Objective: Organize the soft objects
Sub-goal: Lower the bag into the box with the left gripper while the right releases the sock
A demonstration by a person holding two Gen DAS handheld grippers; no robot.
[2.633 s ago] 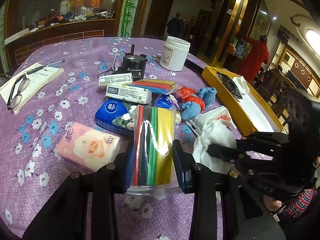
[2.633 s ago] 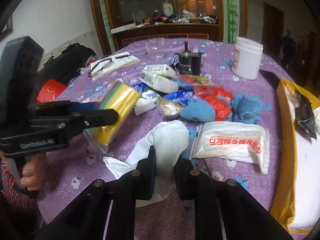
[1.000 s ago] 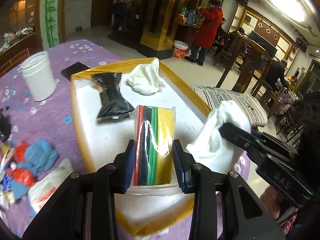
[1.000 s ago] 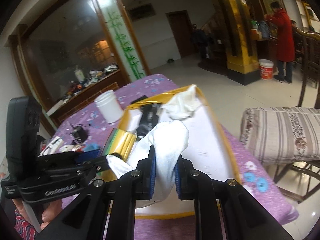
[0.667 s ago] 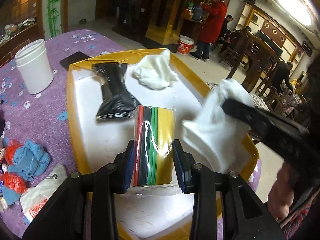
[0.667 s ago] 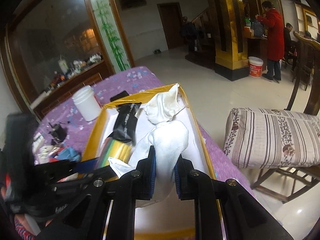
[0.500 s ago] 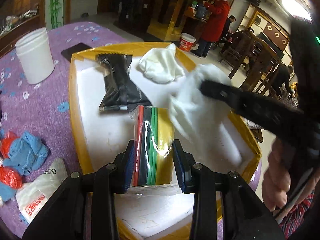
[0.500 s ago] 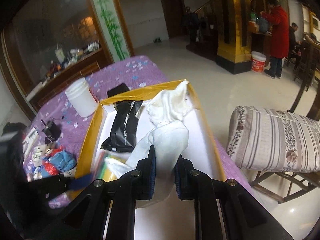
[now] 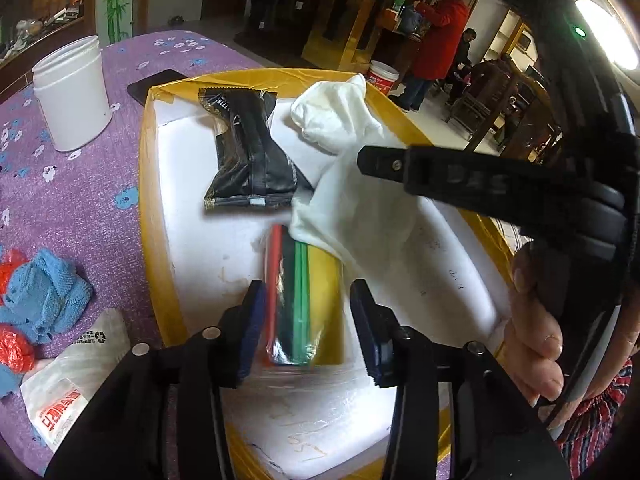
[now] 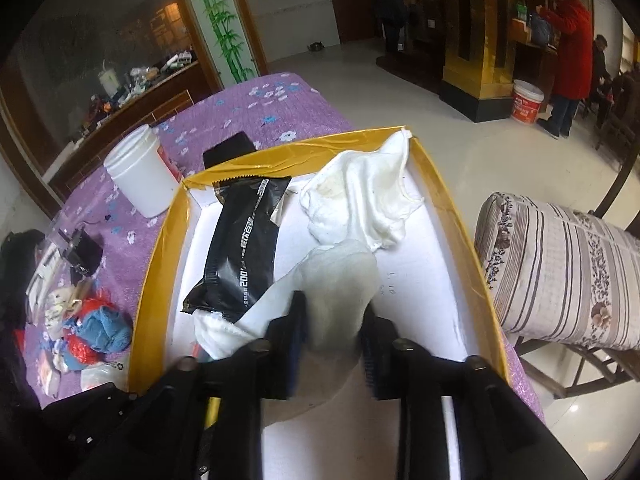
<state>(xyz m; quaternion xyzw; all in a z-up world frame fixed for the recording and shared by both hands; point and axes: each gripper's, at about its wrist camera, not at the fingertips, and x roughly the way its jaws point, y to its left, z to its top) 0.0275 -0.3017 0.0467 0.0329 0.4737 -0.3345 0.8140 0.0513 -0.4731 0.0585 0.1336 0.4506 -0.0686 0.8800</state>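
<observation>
Landmark: yellow-rimmed tray (image 9: 149, 216) with white floor, on a purple flowered tablecloth (image 9: 76, 196).

Left gripper (image 9: 306, 320): jaws opening, part-way apart. The clear bag of coloured strips (image 9: 302, 292) (red, dark, green, yellow) lies lengthwise between the pads on the tray floor, near the tray's near end. A gap of white floor shows between the yellow side of the bag and the right pad; on the red side the pad sits just beside the bag, contact not clear. Reads as let go.

Right gripper (image 10: 334, 334): jaws opening, modestly apart. White sock (image 10: 340, 292) sits between the pads, blurred; its toe bulges past the fingertips toward the tray's far end, its cuff trails off to the left over the tray floor. The pads look to be clear of the cloth, though blur makes that unsure. In the left wrist view the same sock (image 9: 352, 216) drapes over the far tip of the bag of strips, under the right gripper's black finger.

Also inside the tray: black foil packet (image 9: 250, 152), toward the far left corner; crumpled white cloth (image 10: 364, 196), far right corner, touching the sock's toe.

Outside the tray, to its left: white plastic jar (image 9: 72, 92), blue knitted cloth (image 9: 44, 292), white printed pouch (image 9: 68, 380).
</observation>
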